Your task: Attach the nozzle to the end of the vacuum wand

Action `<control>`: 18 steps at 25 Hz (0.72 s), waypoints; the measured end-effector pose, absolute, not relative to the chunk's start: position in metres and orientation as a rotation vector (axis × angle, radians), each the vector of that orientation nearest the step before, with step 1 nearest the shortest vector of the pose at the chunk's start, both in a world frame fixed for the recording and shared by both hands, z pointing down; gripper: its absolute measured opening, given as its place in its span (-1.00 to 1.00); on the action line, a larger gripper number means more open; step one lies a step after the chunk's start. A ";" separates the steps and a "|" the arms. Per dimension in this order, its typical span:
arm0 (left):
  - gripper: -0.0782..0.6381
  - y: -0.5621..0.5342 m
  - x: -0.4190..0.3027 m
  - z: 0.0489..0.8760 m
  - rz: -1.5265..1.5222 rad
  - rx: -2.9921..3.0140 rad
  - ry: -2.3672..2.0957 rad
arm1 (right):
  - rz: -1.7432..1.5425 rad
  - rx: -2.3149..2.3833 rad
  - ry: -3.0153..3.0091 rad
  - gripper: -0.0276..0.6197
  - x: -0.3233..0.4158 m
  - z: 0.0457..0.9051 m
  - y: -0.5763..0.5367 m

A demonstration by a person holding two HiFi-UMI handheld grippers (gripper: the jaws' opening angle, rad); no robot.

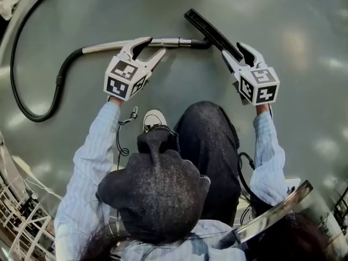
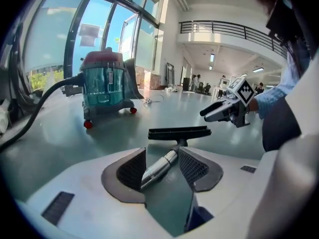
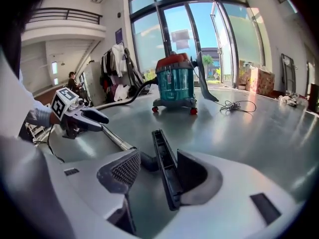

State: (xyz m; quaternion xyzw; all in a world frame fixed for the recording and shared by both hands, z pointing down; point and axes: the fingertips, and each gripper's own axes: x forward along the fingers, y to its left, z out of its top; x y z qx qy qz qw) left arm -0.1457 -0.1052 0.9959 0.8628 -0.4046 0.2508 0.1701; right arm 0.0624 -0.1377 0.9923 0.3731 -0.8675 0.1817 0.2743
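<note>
I'm looking down over my operator's head at a glossy grey floor (image 1: 304, 31). The vacuum wand (image 1: 163, 42) lies flat on it, its chrome tube running left to right. The black nozzle (image 1: 209, 30) sits at the wand's right end, its neck joined to the tube and its long bar angled up and to the left. At the wand's other end a black hose (image 1: 58, 80) bends down and loops round to the left.

My left gripper (image 1: 154, 46) hangs over the chrome tube with its jaws spread wide. Its own view shows the tube in the gap between the ribbed pads (image 2: 192, 167), neither pad pressing on it. My right gripper (image 1: 232, 49) hovers at the near end of the nozzle bar, jaws also apart. The bar runs through the opening, and I see no pad clamped on it.

The teal canister vacuum (image 2: 104, 86) stands well apart by the windows.
</note>
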 end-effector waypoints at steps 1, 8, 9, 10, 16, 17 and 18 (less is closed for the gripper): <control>-0.21 -0.106 -0.144 0.984 0.694 2.460 -1.166 | 0.498 1.000 -2.347 -0.20 0.060 0.986 -0.136; -0.49 -0.112 -0.143 0.884 0.621 2.459 -1.296 | 0.626 1.034 -2.400 -0.20 0.047 0.937 -0.142; -0.58 -0.110 -0.149 0.868 0.616 2.436 -1.314 | 0.638 1.050 -2.398 -0.21 0.042 0.924 -0.143; -0.64 -0.105 -0.157 0.851 0.606 2.409 -1.330 | 0.654 1.062 -2.397 -0.21 0.036 0.908 -0.143; -0.76 -0.072 -0.207 0.754 0.627 2.326 -1.426 | 0.716 1.124 -2.418 -0.71 -0.004 0.792 -0.137; -0.76 -0.069 -0.213 0.740 0.615 2.309 -1.442 | 0.721 1.132 -2.419 -0.79 -0.007 0.775 -0.136; -0.76 -0.067 -0.217 0.724 0.589 2.288 -1.460 | 0.726 1.131 -2.418 -0.82 -0.009 0.759 -0.135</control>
